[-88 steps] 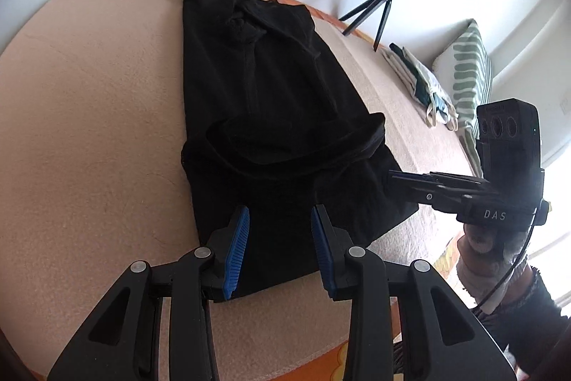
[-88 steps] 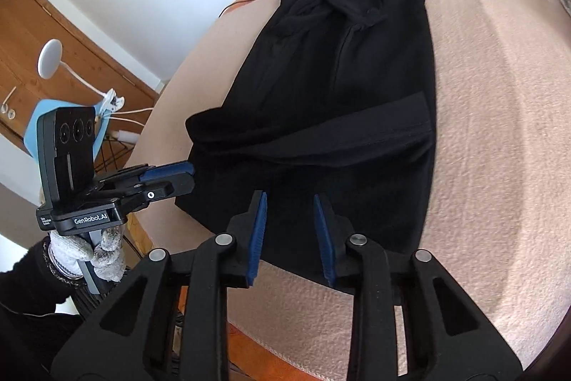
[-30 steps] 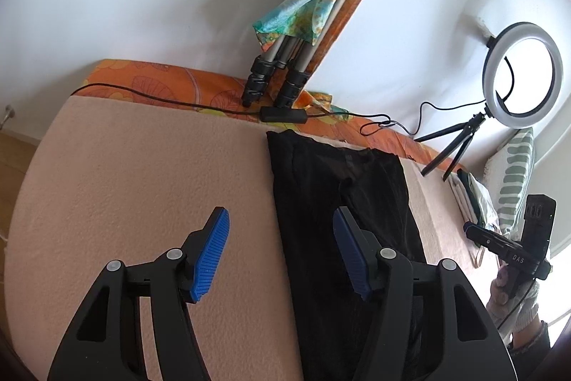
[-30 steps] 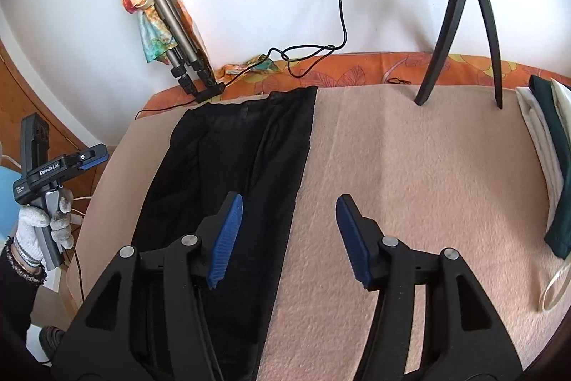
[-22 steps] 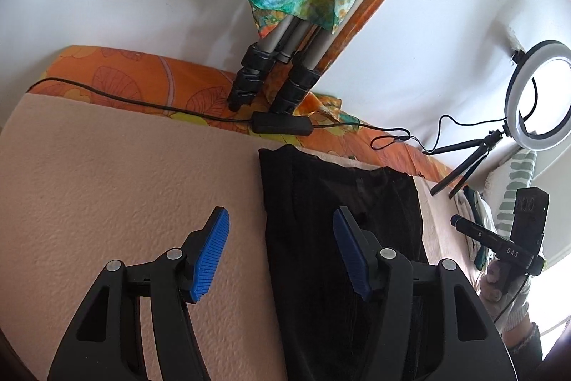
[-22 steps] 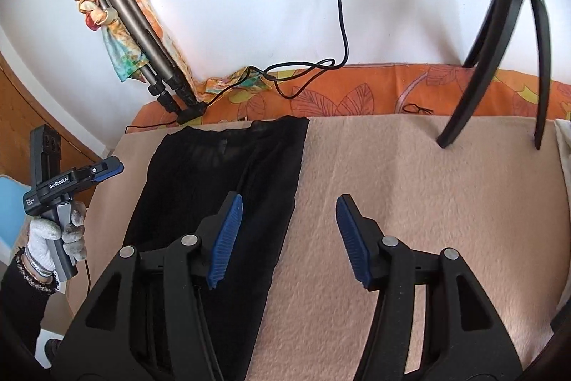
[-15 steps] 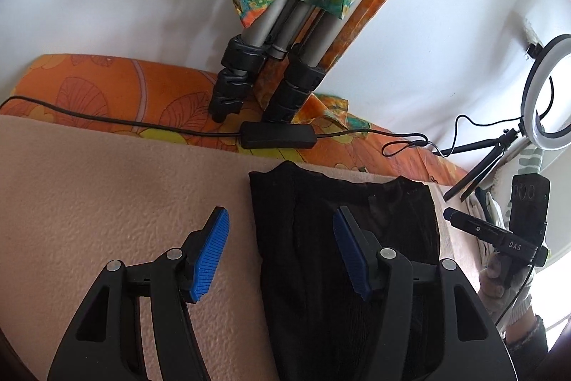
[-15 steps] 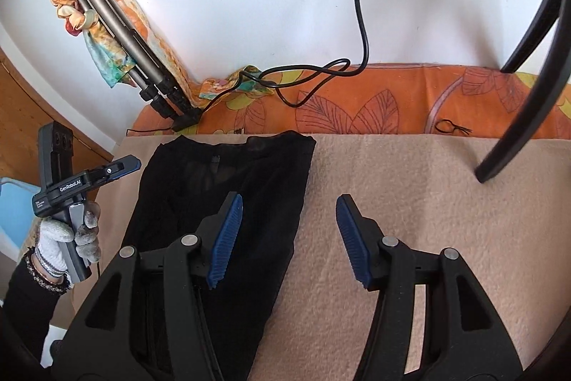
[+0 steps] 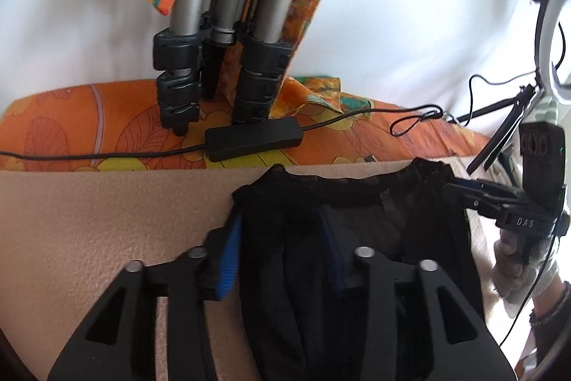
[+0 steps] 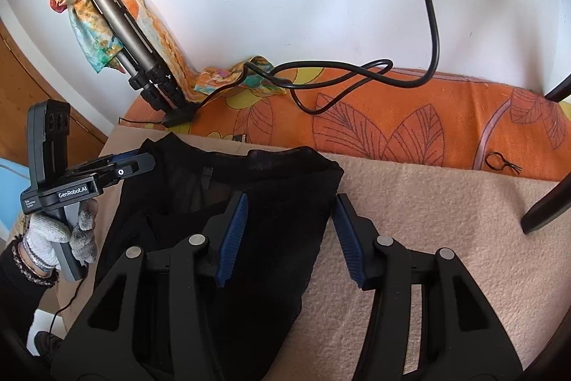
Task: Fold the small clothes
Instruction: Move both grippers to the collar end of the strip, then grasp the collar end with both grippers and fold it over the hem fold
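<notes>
A black garment (image 9: 357,213) lies flat on the beige blanket (image 9: 89,220), its far hem close to the orange mattress edge. My left gripper (image 9: 282,252) is open and straddles the garment's far left corner, with cloth lying between the blue pads. My right gripper (image 10: 289,238) is open and straddles the garment's (image 10: 249,202) far right corner. Each gripper shows in the other's view: the right one (image 9: 464,195) at the hem's right end, the left one (image 10: 139,163) at the hem's left end.
A folded tripod (image 9: 214,34) with a colourful scarf leans on the white wall behind the garment. A black cable and adapter box (image 9: 253,138) lie on the orange patterned mattress (image 10: 428,124). A ring light (image 9: 549,24) on a small tripod stands at the right.
Both grippers have moved forward along the garment to its far hem and lowered. The jaws now sit around the two far corners instead of above the cloth.
</notes>
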Demonstrator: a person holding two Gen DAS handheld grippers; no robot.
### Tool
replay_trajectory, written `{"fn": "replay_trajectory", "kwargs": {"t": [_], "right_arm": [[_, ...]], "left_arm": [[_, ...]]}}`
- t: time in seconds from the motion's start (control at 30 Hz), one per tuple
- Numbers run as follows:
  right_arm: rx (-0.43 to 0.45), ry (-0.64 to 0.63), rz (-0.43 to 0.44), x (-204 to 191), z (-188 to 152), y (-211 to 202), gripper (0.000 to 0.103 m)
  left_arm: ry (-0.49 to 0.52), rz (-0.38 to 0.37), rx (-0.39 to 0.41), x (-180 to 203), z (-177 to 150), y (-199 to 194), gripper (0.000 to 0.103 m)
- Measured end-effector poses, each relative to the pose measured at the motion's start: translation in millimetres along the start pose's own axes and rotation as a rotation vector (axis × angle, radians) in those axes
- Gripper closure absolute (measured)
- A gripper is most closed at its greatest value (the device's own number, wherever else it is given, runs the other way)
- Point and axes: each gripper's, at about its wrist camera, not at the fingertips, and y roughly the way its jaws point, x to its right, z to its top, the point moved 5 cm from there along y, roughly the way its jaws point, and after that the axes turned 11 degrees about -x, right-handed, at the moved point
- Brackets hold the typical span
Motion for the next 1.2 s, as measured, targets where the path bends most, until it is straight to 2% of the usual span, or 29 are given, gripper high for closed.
{"fn": "replay_trajectory", "kwargs": {"t": [0.03, 0.07, 0.1, 0.13, 0.17, 0.4, 0.5, 0.7, 1.0, 1.2], "right_arm": [[-0.003, -0.012, -0.02, -2, 0, 1, 0.064], [-0.008, -0.022, -0.037, -4, 0, 3, 0.076], [-0.016, -0.029, -0.047, -6, 1, 4, 0.082], [-0.025, -0.038, -0.048, -8, 1, 6, 0.094], [-0.032, -0.045, -0.05, -10, 2, 6, 0.096], [0.004, -0.103, -0.048, -28, 5, -19, 0.098], [0.022, -0.115, -0.044, -36, 4, -35, 0.098], [0.042, -0.16, -0.03, -63, -11, -76, 0.098], [0.061, -0.198, -0.036, -108, -66, -128, 0.098], [0.067, -0.212, -0.027, -140, -126, -149, 0.098]], "left_arm": [[0.02, 0.023, -0.001, 2, 0, 1, 0.083], [0.035, 0.023, 0.0, 3, 0, 1, 0.091], [0.041, 0.024, 0.001, 4, -1, 1, 0.093], [0.042, 0.028, 0.007, 4, -1, 0, 0.094], [0.037, 0.023, 0.012, 4, -1, -1, 0.096], [0.056, -0.008, 0.054, 11, -3, -27, 0.1], [0.041, -0.034, 0.045, 13, -8, -41, 0.1], [0.06, -0.063, 0.079, 29, -22, -76, 0.1], [0.094, -0.091, 0.123, 59, -68, -126, 0.1], [0.111, -0.108, 0.125, 81, -121, -162, 0.1]]}}
